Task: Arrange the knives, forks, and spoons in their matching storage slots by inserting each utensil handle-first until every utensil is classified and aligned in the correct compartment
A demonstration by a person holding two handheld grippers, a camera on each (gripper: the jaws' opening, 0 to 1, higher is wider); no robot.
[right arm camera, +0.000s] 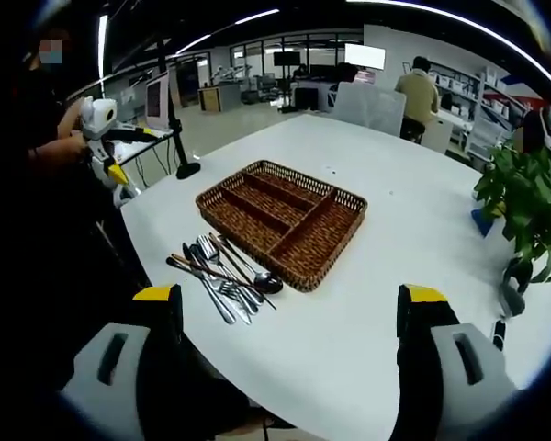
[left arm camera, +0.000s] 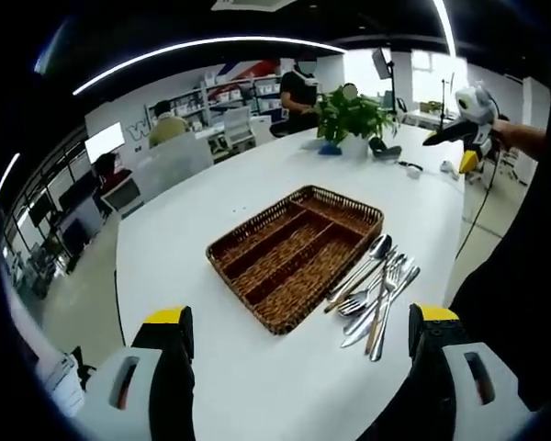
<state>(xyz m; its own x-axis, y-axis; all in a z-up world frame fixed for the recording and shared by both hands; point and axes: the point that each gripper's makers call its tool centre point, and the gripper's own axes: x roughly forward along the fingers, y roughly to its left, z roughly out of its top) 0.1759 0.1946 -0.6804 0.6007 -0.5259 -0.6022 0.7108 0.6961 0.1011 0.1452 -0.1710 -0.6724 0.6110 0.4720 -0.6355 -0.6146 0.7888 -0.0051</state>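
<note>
A brown wicker tray (left arm camera: 243, 289) (right arm camera: 303, 280) with three long slots and one cross slot lies on the white table, its compartments showing bare wicker. A loose pile of metal knives, forks and spoons (left arm camera: 376, 294) (right arm camera: 222, 274) lies on the table right beside one long side of the tray. My left gripper (left arm camera: 299, 317) hangs open above the near table edge, short of the tray, with nothing between its jaws. My right gripper (right arm camera: 289, 294) is open too, nothing in it, just short of the tray's near corner. Each gripper also appears far off in the other view, hand-held: the right gripper (left arm camera: 468, 115) and the left gripper (right arm camera: 101, 129).
A potted green plant (left arm camera: 354, 115) (right arm camera: 523, 202) stands on the table beyond the tray, with small dark items (left arm camera: 386, 147) near it. A black stand (right arm camera: 176, 138) rises off the table's edge. Seated people and desks fill the office behind.
</note>
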